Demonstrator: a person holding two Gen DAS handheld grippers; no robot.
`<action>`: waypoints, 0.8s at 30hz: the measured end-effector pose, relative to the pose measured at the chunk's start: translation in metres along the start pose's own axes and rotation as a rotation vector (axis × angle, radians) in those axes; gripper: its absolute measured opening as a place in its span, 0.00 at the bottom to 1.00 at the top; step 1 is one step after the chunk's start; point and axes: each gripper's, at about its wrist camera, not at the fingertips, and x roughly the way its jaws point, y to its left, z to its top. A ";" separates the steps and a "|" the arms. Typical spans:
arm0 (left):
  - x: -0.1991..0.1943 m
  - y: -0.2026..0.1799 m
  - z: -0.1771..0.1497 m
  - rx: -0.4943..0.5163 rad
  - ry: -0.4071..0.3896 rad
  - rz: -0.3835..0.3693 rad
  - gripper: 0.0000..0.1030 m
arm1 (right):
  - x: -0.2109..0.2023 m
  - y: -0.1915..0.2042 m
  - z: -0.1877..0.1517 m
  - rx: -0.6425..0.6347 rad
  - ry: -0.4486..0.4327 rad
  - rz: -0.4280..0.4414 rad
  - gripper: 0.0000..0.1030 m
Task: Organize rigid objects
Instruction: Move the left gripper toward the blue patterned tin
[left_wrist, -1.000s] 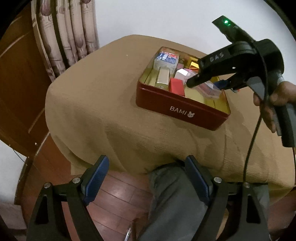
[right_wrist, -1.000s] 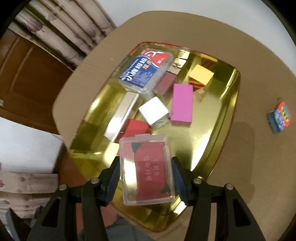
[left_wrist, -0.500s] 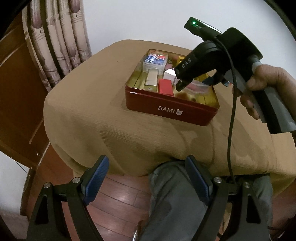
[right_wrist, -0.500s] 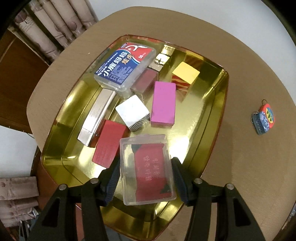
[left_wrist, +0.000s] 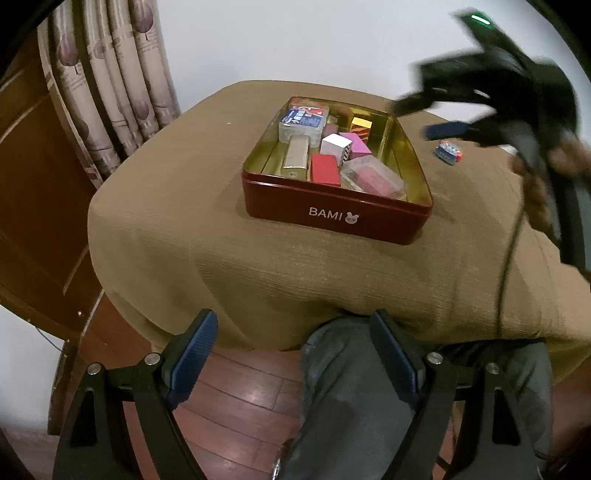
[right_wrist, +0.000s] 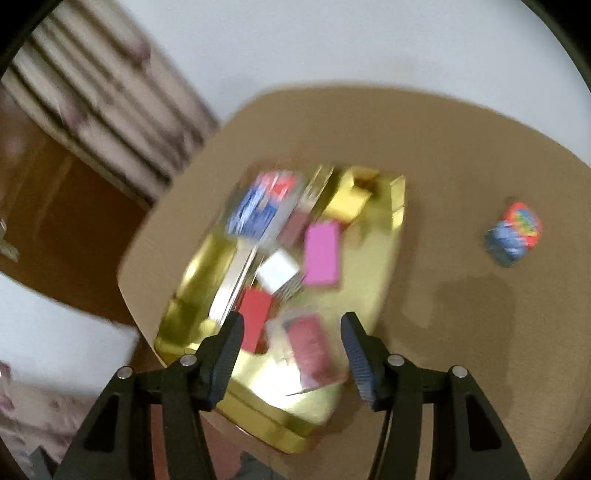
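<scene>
A red BAMI tin (left_wrist: 334, 216) with a gold inside (right_wrist: 384, 258) stands on the brown-clothed table. It holds several small boxes. The clear plastic case with a red card (left_wrist: 371, 177) lies in the tin's near right corner, also seen blurred in the right wrist view (right_wrist: 314, 350). My right gripper (right_wrist: 291, 350) is open and empty, raised above the tin's near end; it shows blurred in the left wrist view (left_wrist: 480, 92). My left gripper (left_wrist: 291, 354) is open and empty, off the table's near edge above the floor.
A small blue and red toy (left_wrist: 448, 152) lies on the cloth right of the tin, also in the right wrist view (right_wrist: 513, 236). Curtains (left_wrist: 110, 85) and a wooden door (left_wrist: 33, 192) stand at left. The person's leg (left_wrist: 351, 387) is under the table edge.
My right gripper has opened and let the clear case drop into the tin, then lifted up and to the right. The left gripper has stayed about where it was.
</scene>
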 end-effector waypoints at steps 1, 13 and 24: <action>0.000 -0.001 0.000 0.004 -0.001 0.004 0.79 | -0.012 -0.013 -0.004 0.013 -0.050 -0.016 0.54; -0.015 -0.039 -0.002 0.126 -0.038 0.067 0.79 | -0.061 -0.235 -0.056 0.222 -0.200 -0.558 0.54; -0.013 -0.102 0.018 0.191 -0.024 0.069 0.79 | -0.068 -0.292 -0.056 0.187 -0.250 -0.654 0.56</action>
